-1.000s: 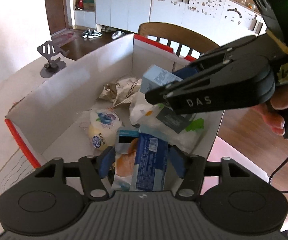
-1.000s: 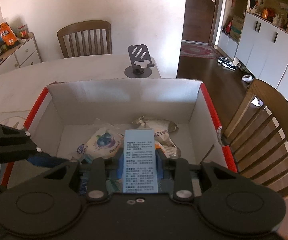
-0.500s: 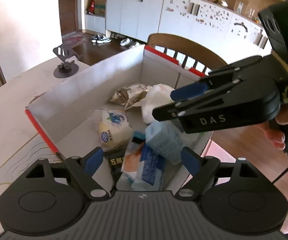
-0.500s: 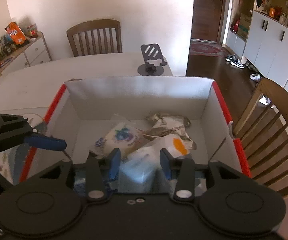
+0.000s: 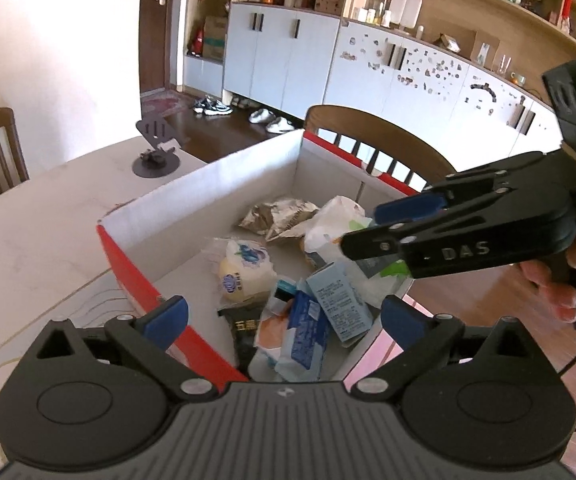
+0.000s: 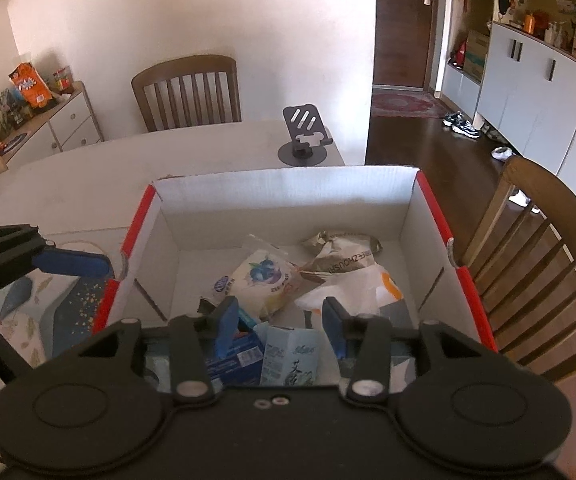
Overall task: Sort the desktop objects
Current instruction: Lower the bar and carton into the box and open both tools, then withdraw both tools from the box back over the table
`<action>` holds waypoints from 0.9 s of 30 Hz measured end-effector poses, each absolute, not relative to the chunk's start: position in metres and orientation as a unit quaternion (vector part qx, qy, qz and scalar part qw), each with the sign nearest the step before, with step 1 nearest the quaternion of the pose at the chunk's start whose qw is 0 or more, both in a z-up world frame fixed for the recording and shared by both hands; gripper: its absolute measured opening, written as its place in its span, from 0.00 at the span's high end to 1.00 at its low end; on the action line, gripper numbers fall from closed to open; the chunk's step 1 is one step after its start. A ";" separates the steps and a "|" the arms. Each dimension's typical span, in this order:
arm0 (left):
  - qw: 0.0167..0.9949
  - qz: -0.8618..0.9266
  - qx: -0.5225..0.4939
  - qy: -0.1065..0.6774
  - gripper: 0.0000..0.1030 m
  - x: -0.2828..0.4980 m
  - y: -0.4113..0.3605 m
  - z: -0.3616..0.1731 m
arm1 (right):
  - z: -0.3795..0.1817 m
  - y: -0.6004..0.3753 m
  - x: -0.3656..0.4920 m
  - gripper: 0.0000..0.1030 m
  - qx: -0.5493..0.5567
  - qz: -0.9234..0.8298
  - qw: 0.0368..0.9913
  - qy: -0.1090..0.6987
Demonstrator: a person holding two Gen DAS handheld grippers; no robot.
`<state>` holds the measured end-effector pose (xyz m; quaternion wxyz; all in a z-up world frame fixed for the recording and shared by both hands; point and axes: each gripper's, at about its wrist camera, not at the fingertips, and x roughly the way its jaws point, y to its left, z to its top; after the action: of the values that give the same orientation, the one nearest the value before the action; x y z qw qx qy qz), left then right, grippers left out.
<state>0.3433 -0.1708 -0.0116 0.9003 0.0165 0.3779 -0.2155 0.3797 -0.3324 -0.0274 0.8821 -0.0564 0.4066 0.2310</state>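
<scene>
Snack packets and a pale blue carton (image 5: 338,300) lie piled in the red-edged cardboard box (image 6: 283,190) on the table. Left gripper (image 5: 283,316) spreads wide and empty; right gripper (image 6: 277,322) is opening, gripping nothing.

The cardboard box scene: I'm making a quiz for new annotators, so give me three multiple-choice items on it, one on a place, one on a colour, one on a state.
1. Where is the light blue carton?
A. inside the cardboard box
B. on the chair
C. by the phone stand

2. What colour are the box's side rims?
A. green
B. red
C. yellow

3. How is the left gripper?
A. clamped on a packet
B. shut, empty
C. jaws apart, holding nothing

Key: 1 A, the carton lies among the packets in the box. 2 B, red strips run along both side edges. 3 C, its blue pads stand wide and are opening, nothing pressed between them.
</scene>
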 end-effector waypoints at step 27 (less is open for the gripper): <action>0.924 -0.170 -0.020 0.343 0.00 0.306 -0.113 0.002 | -0.011 -0.313 0.299 0.27 -0.032 0.167 0.915 0.365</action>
<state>0.3056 -0.1126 0.0019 0.9238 -0.0205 0.3425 -0.1696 0.2994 -0.3131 -0.0110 0.9153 -0.0323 0.3652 0.1667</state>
